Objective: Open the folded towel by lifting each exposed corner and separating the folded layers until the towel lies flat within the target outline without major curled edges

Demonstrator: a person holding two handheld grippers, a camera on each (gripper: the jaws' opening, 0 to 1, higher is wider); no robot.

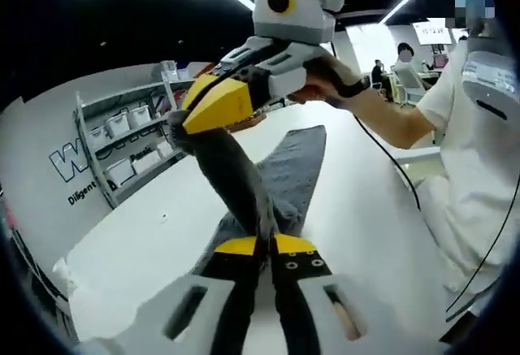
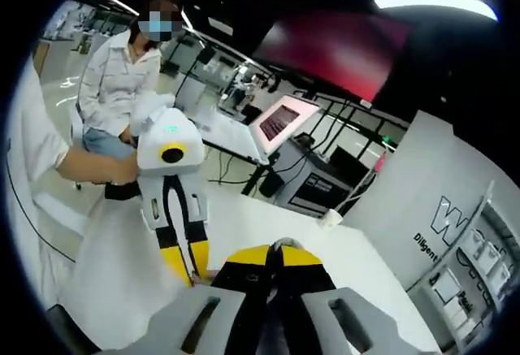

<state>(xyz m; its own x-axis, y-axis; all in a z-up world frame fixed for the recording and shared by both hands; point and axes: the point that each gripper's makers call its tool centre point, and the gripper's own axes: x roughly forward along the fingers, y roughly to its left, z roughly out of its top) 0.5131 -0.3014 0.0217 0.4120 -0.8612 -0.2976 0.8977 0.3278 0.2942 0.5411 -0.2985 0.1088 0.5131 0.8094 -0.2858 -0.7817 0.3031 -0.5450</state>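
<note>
A grey towel (image 1: 302,164) lies partly on the white table (image 1: 154,233), and a twisted strip of it rises off the surface. My left gripper (image 1: 264,246) is shut on the strip's near end. My right gripper (image 1: 195,111), held in a person's hand (image 1: 321,88), is shut on the strip's upper end, above the table. In the right gripper view my right gripper (image 2: 272,252) has its yellow jaws closed with a sliver of grey cloth at the tips. My left gripper (image 2: 185,264) hangs just left of it, jaws pointing down.
Shelves with white bins (image 1: 122,140) stand beyond the table's far left edge. A black cable (image 1: 390,168) trails across the table on the right. A seated person (image 2: 122,87) and desks with a monitor (image 2: 280,119) are farther back.
</note>
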